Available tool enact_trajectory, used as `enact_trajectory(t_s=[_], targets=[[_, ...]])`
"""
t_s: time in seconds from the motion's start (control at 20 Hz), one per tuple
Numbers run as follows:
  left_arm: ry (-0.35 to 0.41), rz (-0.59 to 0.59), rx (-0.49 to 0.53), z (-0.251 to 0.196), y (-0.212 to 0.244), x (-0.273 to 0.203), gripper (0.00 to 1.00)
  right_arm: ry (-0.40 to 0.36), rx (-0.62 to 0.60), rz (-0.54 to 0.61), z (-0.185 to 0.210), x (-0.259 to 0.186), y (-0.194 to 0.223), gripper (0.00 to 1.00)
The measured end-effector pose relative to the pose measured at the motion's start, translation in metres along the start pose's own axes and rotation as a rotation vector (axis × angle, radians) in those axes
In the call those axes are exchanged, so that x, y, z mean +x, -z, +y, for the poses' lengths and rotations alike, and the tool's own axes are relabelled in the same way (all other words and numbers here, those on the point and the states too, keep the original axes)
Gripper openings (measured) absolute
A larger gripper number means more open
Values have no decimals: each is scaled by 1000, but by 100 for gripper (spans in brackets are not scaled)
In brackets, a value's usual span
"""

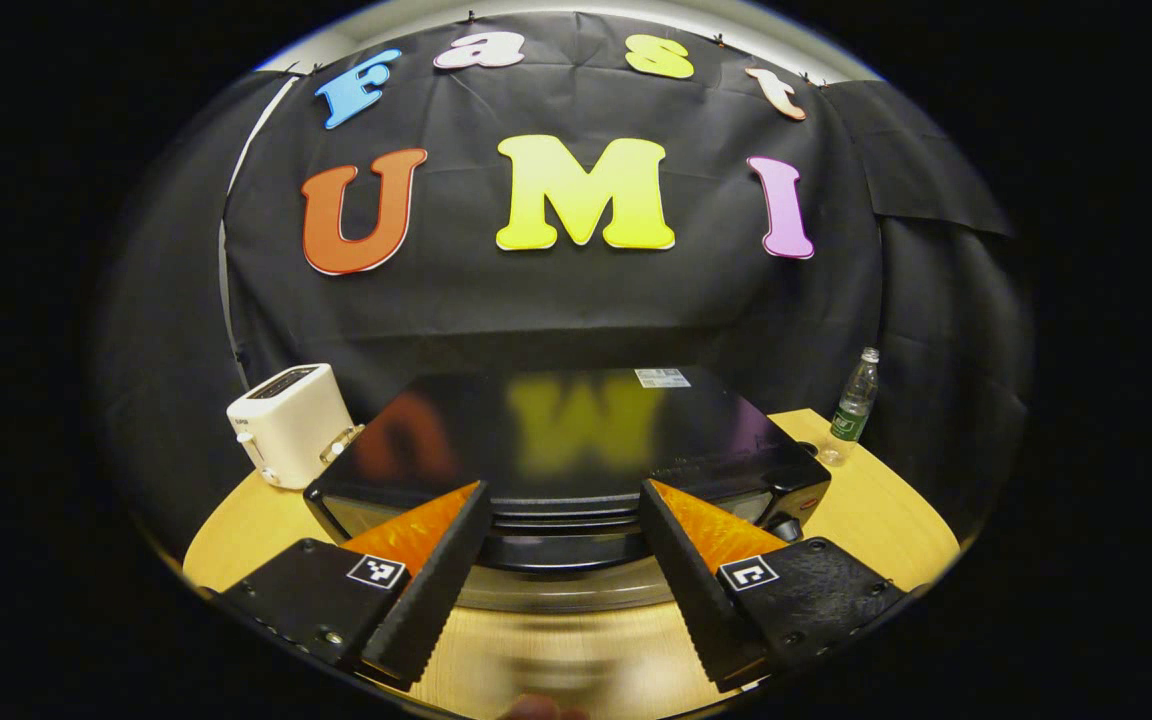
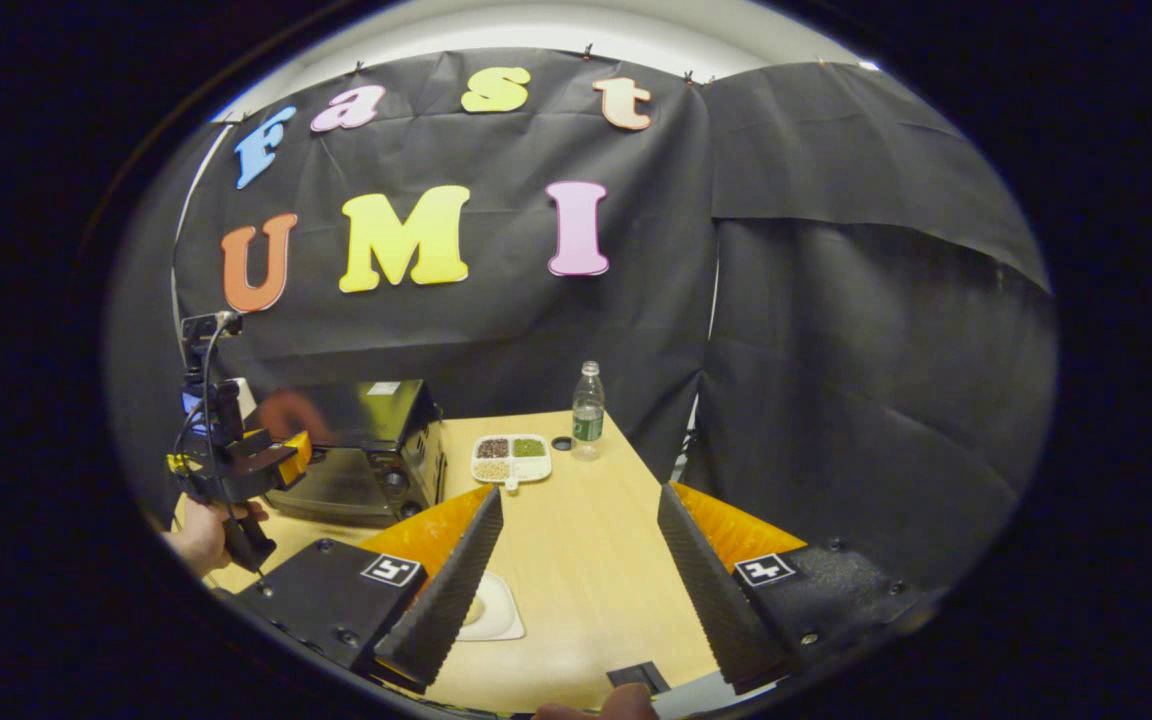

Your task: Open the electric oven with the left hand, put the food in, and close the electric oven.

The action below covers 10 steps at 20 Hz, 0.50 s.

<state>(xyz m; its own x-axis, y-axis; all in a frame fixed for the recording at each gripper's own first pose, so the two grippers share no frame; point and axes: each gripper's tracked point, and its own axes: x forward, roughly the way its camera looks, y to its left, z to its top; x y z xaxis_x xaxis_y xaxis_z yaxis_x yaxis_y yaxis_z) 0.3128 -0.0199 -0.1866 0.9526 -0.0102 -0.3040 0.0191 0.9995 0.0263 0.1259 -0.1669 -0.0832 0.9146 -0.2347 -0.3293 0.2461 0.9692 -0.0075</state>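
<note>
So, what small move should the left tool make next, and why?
Probably ease the left tool forward and slightly down so its open fingers come around the oven door's handle. The electric oven looks shut, the handle lies between the fingers and they do not press on it yet. The right tool hangs open above the table, near a white plate.

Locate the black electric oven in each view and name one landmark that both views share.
Left gripper view: the black electric oven with a glossy top sits centre, just beyond the open left gripper, on the wooden table.
Right gripper view: the oven stands at the left, beside the left gripper.
Shared landmark: the clear plastic water bottle, to the oven's right.
</note>
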Motion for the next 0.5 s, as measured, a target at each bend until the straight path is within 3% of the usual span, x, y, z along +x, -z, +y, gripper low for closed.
enact_trajectory(t_s=[0.3,0.5], targets=[[18,49,-12,-4,24,-44,98,-5,30,5,4,-18,9,98],[29,172,-83,-4,86,-80,97,-10,26,6,11,-34,17,98]])
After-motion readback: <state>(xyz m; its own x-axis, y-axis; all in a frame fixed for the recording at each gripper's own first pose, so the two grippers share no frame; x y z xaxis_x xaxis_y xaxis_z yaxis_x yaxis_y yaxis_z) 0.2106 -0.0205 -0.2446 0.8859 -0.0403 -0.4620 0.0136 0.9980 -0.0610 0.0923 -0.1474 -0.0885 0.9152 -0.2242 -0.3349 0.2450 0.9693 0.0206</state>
